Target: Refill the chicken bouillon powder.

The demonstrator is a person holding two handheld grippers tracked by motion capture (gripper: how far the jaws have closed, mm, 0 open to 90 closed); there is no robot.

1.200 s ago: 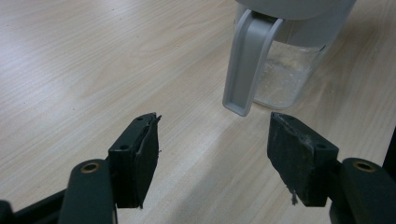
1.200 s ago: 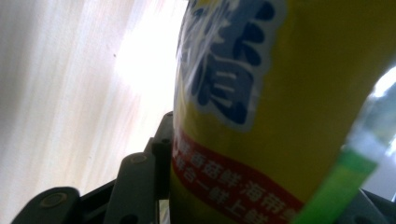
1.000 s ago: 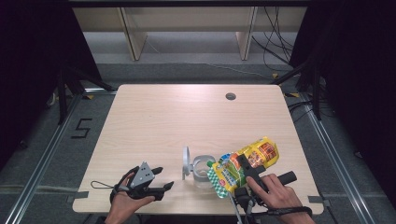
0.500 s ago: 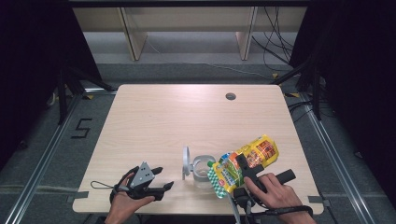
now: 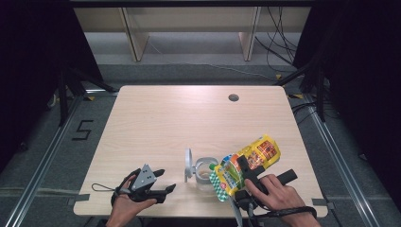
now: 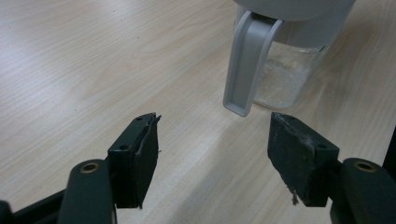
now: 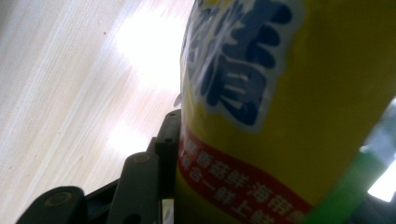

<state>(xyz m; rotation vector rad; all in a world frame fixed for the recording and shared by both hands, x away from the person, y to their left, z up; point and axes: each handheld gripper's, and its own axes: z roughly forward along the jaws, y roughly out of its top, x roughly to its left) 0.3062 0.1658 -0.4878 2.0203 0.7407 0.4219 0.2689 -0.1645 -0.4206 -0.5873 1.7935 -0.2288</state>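
A yellow and green snack bag (image 5: 257, 153) hangs tilted over a small clear jar (image 5: 204, 172) near the table's front edge. My right gripper (image 5: 246, 171) is shut on the bag's middle; one black finger (image 7: 166, 144) presses against the bag's yellow printed side (image 7: 327, 93). The jar's grey lid (image 5: 188, 163) stands flipped open on its left. Pale grains lie in the jar (image 6: 285, 74), behind its grey clasp (image 6: 247, 60). My left gripper (image 5: 165, 180) rests on the table left of the jar. In the left gripper view this gripper (image 6: 212, 144) is open and holds nothing.
The wooden table (image 5: 156, 118) has a round cable hole (image 5: 233, 98) at its far right. The jar and both hands sit close to the front edge (image 5: 189, 213). Shelf legs and cables stand on the floor beyond the table.
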